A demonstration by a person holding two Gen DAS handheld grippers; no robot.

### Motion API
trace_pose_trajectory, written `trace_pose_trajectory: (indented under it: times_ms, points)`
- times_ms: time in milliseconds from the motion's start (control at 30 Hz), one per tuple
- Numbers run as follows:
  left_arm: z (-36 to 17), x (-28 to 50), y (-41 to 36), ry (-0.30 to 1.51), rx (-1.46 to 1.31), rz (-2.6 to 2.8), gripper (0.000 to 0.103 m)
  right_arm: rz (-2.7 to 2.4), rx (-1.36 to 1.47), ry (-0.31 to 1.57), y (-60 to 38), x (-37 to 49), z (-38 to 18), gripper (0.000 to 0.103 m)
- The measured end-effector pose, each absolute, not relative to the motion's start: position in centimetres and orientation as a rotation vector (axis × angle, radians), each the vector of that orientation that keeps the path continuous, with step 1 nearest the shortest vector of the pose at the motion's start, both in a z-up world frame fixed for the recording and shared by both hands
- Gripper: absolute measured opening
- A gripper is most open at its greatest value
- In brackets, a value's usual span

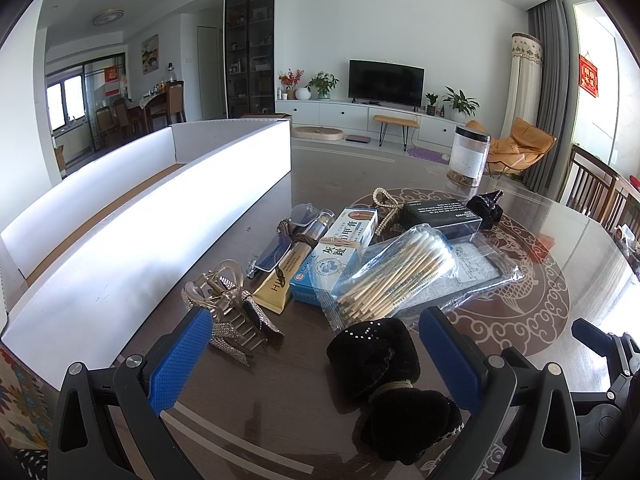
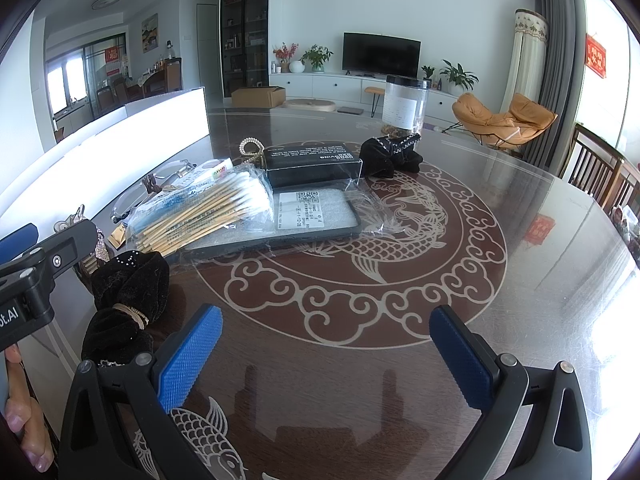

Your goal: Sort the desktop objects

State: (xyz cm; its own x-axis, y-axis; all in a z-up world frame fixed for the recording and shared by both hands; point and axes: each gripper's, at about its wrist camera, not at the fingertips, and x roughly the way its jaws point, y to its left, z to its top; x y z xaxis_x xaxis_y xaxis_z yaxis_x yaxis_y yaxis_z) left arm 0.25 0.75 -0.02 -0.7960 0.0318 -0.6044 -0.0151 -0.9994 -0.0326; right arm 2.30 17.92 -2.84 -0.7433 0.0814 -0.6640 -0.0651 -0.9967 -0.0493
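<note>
A pile of small items lies on the dark glass-topped table [image 1: 280, 420]. My left gripper [image 1: 316, 344] is open, and a black velvet hair bow [image 1: 384, 376] lies between its blue pads, untouched. Beyond it lie a bag of cotton swabs [image 1: 396, 276], a blue-and-white medicine box [image 1: 336, 256], a rhinestone hair claw [image 1: 232, 312], glasses [image 1: 288, 236], a black box [image 1: 440, 212] and a second black bow [image 1: 486, 208]. My right gripper [image 2: 326, 348] is open over bare table, right of the velvet hair bow [image 2: 128, 304]. The cotton swabs [image 2: 204, 212] lie farther back.
A long white open box [image 1: 120, 240] runs along the left side of the table. A clear jar with a black lid [image 1: 468, 156] stands at the far edge. A flat packet in clear plastic [image 2: 312, 216] lies under the swabs. Wooden chairs [image 1: 600, 196] stand at the right.
</note>
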Motion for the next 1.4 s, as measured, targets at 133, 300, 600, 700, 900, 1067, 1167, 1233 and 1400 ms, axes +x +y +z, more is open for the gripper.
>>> trace_pose_trajectory:
  times_ms: [133, 300, 600, 700, 900, 1067, 1167, 1233, 1400]
  points:
    - [-0.06, 0.28, 0.79, -0.04, -0.994, 2.953, 0.103, 2.862, -1.092, -0.034, 17.92, 2.29, -2.84, 0.103]
    - [-0.04, 0.26, 0.78, -0.039, -0.995, 2.953, 0.103, 2.861, -1.093, -0.033, 17.92, 2.26, -2.87, 0.103]
    - [-0.01, 0.24, 0.74, -0.037, -0.993, 2.953, 0.103, 2.86, -1.095, -0.028, 17.94, 2.28, -3.03, 0.103]
    - [-0.01, 0.24, 0.75, -0.036, -0.993, 2.954, 0.103, 2.859, -1.095, -0.027, 17.95, 2.27, -3.02, 0.103]
    - [-0.05, 0.29, 0.82, -0.036, -0.991, 2.954, 0.103, 2.857, -1.099, -0.019, 18.0, 2.32, -3.11, 0.103]
    - [-0.02, 0.26, 0.78, -0.033, -0.989, 2.954, 0.103, 2.857, -1.099, -0.019, 17.94, 2.36, -3.12, 0.103]
    - [0.06, 0.08, 0.59, -0.028, -0.986, 2.955, 0.103, 2.857, -1.098, -0.018, 17.95, 2.35, -3.12, 0.103]
    - [0.05, 0.14, 0.65, -0.028, -0.986, 2.955, 0.103, 2.857, -1.099, -0.019, 18.02, 2.31, -3.1, 0.103]
    - [0.07, 0.08, 0.59, -0.028, -0.985, 2.955, 0.103, 2.857, -1.099, -0.019, 18.03, 2.31, -3.09, 0.103]
